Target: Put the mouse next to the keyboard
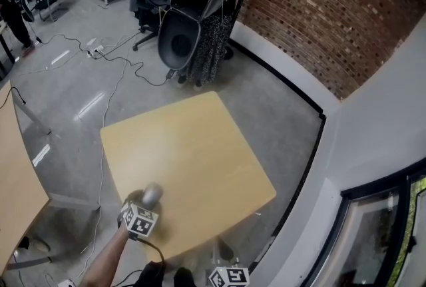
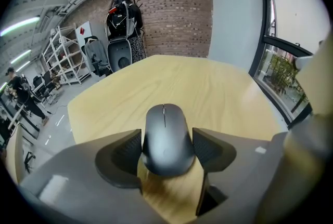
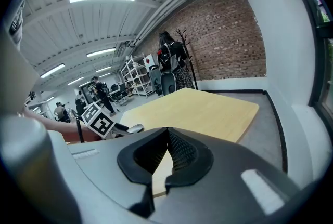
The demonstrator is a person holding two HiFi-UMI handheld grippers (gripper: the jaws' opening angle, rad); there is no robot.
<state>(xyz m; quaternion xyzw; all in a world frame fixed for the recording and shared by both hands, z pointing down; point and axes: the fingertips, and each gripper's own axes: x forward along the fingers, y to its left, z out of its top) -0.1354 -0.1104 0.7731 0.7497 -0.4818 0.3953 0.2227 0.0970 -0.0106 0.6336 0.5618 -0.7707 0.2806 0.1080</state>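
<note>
The left tool [image 2: 166, 141] stands released, its jaws wide on either side of the dark mouse [image 2: 165, 129], which lies flat near the bench's [image 2: 218, 88] near edge, long axis along the jaws and wheel end pointing away, while the right tool [image 3: 167, 140] is clenched on nothing.

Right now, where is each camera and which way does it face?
Head view: on the head, steeply down at the table; left forearm, left tool show.
Left gripper view: on that tool, along open jaws flanking the mouse, toward the brick wall.
Right gripper view: on the right tool, over shut jaws, across the table.
All show the table.
</note>
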